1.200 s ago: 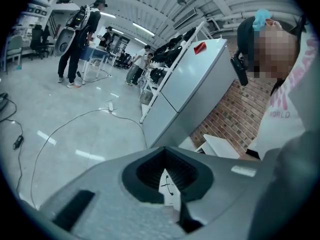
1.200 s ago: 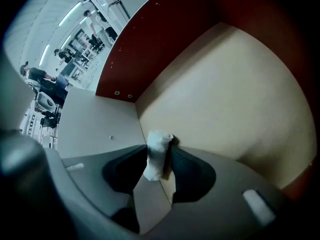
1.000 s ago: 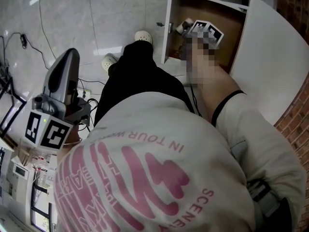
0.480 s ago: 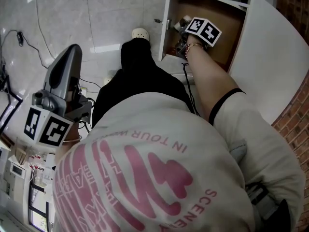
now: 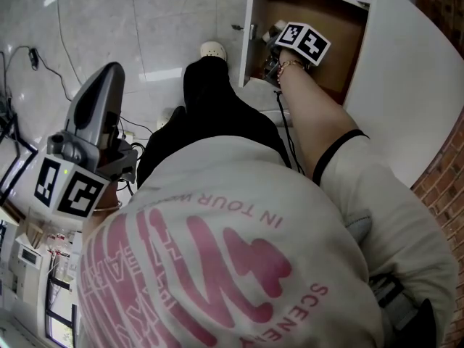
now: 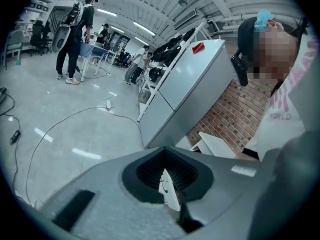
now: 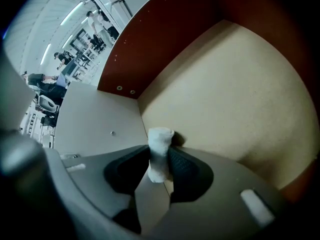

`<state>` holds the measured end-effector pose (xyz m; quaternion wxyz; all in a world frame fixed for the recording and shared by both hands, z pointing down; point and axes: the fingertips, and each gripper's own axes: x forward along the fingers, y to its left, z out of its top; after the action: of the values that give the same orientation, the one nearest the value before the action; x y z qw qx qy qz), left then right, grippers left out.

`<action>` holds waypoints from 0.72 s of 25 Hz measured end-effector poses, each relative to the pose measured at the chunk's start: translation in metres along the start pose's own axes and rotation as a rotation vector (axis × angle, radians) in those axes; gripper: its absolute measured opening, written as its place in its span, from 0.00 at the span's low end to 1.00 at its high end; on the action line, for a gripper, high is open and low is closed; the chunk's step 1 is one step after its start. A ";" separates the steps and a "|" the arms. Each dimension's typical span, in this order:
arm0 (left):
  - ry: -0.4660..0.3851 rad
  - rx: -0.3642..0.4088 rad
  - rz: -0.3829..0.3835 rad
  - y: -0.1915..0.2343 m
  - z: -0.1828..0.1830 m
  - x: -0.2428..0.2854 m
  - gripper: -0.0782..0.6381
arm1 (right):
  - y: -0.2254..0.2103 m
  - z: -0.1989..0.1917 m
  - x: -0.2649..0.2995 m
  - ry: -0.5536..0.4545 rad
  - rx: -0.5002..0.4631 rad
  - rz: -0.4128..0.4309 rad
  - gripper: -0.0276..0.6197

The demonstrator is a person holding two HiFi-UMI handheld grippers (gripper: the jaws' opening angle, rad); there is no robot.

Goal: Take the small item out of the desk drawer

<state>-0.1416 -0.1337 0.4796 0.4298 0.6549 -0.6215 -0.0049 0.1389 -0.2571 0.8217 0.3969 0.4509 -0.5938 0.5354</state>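
The desk drawer [image 5: 326, 27] stands pulled out at the top of the head view, its floor pale wood [image 7: 230, 84]. My right gripper [image 5: 279, 60] reaches steeply down into it, its marker cube uppermost. A small white roll-shaped item [image 7: 159, 156] stands upright on the drawer floor between that gripper's [image 7: 160, 151] dark pads. The jaws have just been closing, and both pads now touch the item's sides. My left gripper [image 5: 98, 104] is held out at the left, away from the drawer. Its jaws [image 6: 166, 159] are together with nothing in them.
The white desk top [image 5: 409, 85] lies right of the drawer. A white drawer side panel [image 7: 95, 124] runs along the item's left. Cables [image 5: 22, 64] trail over the tiled floor, and a shoe [image 5: 213, 50] shows near the drawer front. Several people [image 6: 75, 29] stand far off by shelving.
The person's leg has shifted and one shoe has gone out of sight. The right gripper stays in the drawer and the left gripper has hardly moved.
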 end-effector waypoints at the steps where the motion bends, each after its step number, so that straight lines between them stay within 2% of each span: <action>1: -0.003 0.007 -0.004 -0.003 0.002 -0.001 0.12 | 0.000 0.000 -0.003 -0.002 -0.004 -0.001 0.25; 6: -0.033 0.025 -0.007 -0.006 0.010 -0.009 0.12 | -0.001 -0.001 -0.014 -0.024 -0.007 0.003 0.24; 15: -0.116 0.031 -0.035 -0.021 0.024 -0.019 0.12 | 0.022 0.000 -0.040 -0.022 -0.155 0.045 0.24; 18: -0.133 0.023 -0.042 -0.024 0.029 -0.025 0.12 | 0.030 0.003 -0.050 -0.035 -0.168 0.053 0.24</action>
<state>-0.1433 -0.1330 0.4347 0.3798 0.6709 -0.6349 -0.0505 0.1241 -0.2538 0.7651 0.4086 0.4097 -0.6551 0.4859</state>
